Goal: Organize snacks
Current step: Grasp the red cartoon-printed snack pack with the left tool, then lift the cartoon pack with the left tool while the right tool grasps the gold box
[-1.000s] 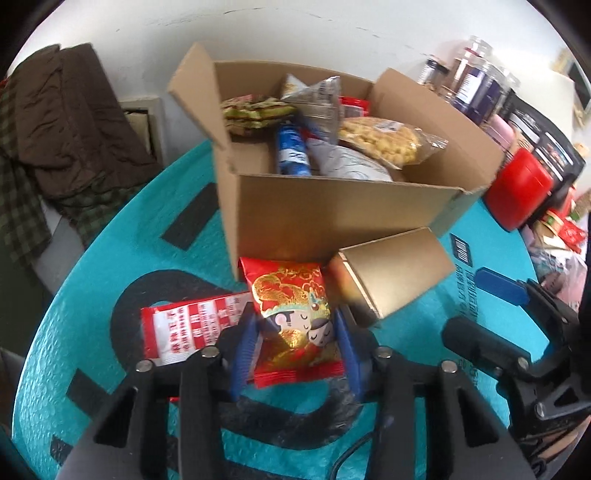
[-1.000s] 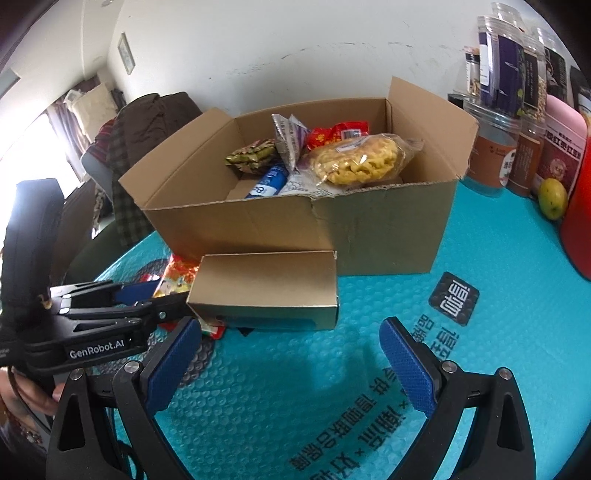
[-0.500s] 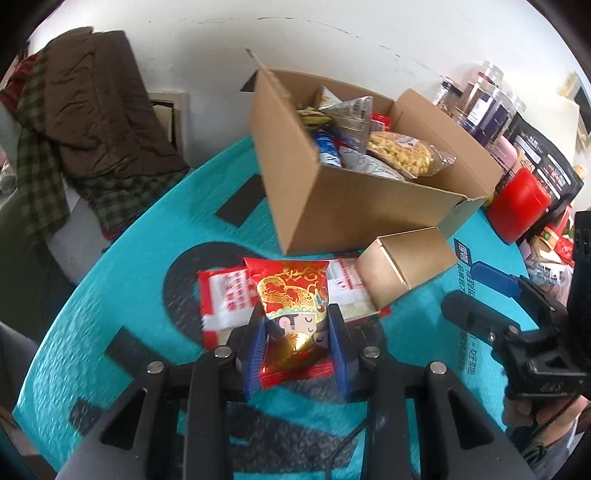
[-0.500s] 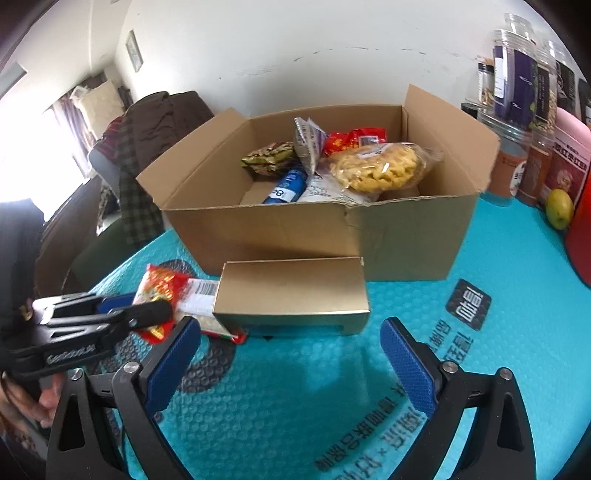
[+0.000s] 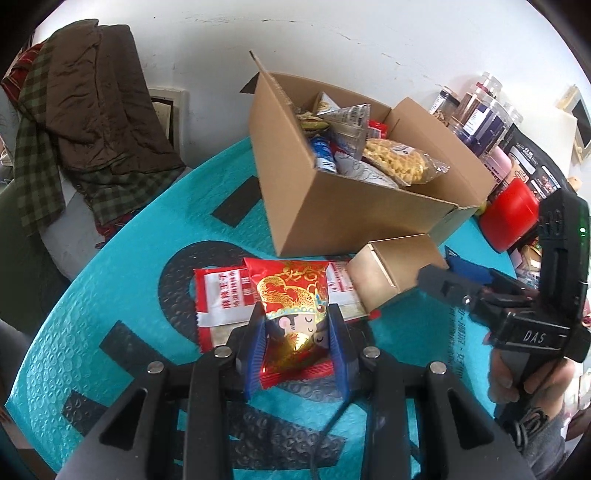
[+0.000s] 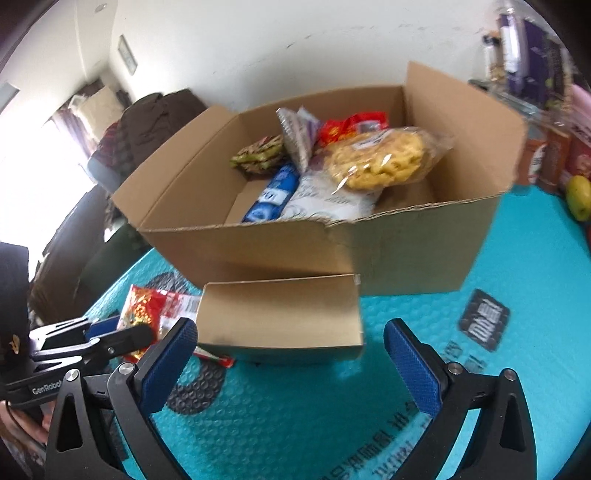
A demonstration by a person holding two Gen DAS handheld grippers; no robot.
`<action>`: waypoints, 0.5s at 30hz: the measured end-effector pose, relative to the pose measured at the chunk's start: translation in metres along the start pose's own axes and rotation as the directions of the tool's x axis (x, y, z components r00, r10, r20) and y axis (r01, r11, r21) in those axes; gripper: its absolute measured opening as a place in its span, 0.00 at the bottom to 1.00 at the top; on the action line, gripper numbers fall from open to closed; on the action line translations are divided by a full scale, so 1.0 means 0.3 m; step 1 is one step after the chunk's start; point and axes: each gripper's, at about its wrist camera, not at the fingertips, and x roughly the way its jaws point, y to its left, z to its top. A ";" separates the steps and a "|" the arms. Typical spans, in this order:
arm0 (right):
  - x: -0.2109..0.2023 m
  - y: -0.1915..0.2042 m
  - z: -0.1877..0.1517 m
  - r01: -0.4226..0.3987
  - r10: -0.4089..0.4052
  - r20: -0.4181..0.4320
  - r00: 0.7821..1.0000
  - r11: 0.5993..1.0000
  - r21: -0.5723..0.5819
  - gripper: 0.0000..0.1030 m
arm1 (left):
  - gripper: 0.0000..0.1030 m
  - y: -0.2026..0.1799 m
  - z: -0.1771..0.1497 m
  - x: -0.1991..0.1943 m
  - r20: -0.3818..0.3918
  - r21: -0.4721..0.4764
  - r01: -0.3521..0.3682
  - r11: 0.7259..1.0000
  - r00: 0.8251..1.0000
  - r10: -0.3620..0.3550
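Two grippers working: left gripper [image 5: 297, 345] clamped on red snack packet [image 5: 291, 295], cardboard box [image 5: 332, 214] ahead. Right gripper [image 6: 288, 354] spread wide, empty, gold box [image 6: 280, 317] dead ahead, long axis crosswise between pads, nearer this hand.

A white plastered wall [image 5: 369, 33] with hairline cracks is seen at twelve o'clock. A chair draped with brown and green-checked cloth [image 5: 74, 122] is placed at ten o'clock. Bright daylight from a window [image 6: 33, 147] is admitted at nine o'clock in the right wrist view.
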 end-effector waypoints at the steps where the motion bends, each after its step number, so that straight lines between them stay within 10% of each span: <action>1: 0.003 0.005 -0.003 -0.035 0.035 -0.004 0.999 0.999 -0.005 1.00 | 0.30 -0.002 -0.001 -0.003 0.000 0.002 0.002 1.000 1.000 -0.002; 15: -0.046 0.185 -0.137 -0.173 0.170 -0.045 0.984 0.980 -0.093 1.00 | 0.30 0.065 -0.069 -0.080 0.004 -0.044 -0.015 0.999 1.000 0.016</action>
